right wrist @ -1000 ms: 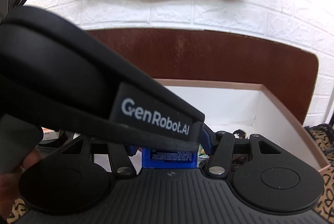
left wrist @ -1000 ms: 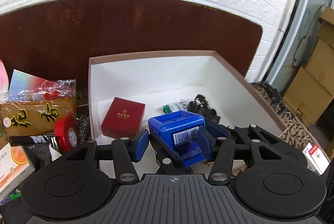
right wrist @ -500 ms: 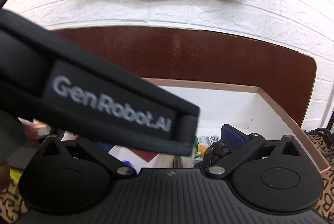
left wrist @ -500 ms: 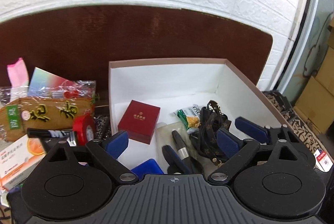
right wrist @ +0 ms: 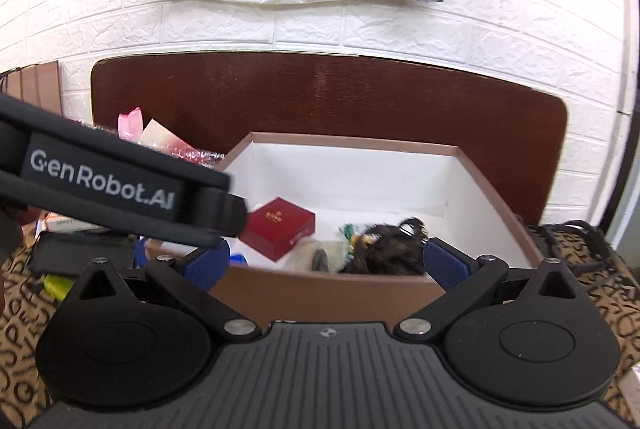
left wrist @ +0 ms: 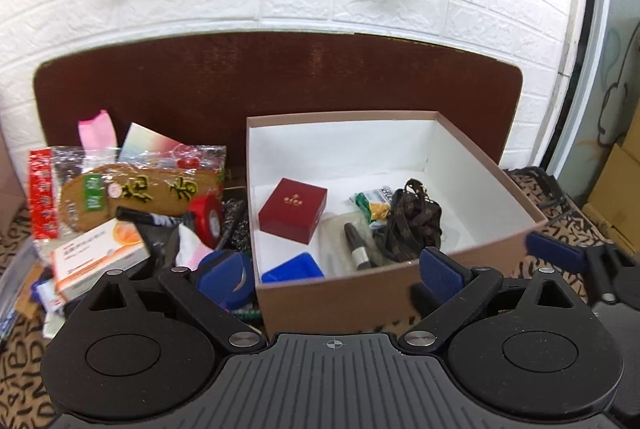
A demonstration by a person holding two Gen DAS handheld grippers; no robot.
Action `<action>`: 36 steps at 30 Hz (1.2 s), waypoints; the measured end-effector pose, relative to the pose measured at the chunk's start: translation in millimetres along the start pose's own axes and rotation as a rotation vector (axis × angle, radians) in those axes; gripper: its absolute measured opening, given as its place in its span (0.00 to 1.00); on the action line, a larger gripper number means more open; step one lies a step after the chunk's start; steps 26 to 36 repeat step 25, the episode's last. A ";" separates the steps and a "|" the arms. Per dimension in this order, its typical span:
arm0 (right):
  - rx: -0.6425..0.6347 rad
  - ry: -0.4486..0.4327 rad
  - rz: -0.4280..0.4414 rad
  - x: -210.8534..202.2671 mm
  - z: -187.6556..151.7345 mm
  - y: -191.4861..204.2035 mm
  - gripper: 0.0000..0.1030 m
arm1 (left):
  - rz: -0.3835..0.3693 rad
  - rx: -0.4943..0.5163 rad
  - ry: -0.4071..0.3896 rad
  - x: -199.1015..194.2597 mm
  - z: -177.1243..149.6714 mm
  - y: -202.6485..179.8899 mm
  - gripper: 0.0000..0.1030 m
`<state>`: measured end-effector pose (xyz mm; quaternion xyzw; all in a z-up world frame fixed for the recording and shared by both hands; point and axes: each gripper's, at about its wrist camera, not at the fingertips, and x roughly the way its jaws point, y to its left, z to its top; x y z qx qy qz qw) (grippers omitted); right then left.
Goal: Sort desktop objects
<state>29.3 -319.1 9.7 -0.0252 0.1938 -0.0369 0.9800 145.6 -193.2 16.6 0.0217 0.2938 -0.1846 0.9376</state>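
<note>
Both hand-held grippers, left (left wrist: 334, 269) and right (right wrist: 326, 263), released; one box (left wrist: 400, 293), one red case (left wrist: 294, 209)

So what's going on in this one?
A person with two handheld grippers is sorting desk clutter into a cardboard box. Right now the left gripper and right gripper are both open and hold nothing. A blue plastic case lies inside the box's near corner, alongside a red gift box and a brown patterned lanyard. A pile including red tape waits left of the box.
</note>
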 end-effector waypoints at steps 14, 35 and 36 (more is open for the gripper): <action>0.005 -0.014 -0.048 -21.3 -8.4 -17.6 1.00 | -0.002 0.058 -0.031 -79.4 -45.1 -47.1 0.98; 0.004 -0.026 -0.068 -52.5 -19.0 -15.2 1.00 | -0.014 0.066 -0.051 -108.8 -56.5 -60.4 1.00; 0.004 -0.026 -0.068 -52.5 -19.0 -15.2 1.00 | -0.014 0.066 -0.051 -108.8 -56.5 -60.4 1.00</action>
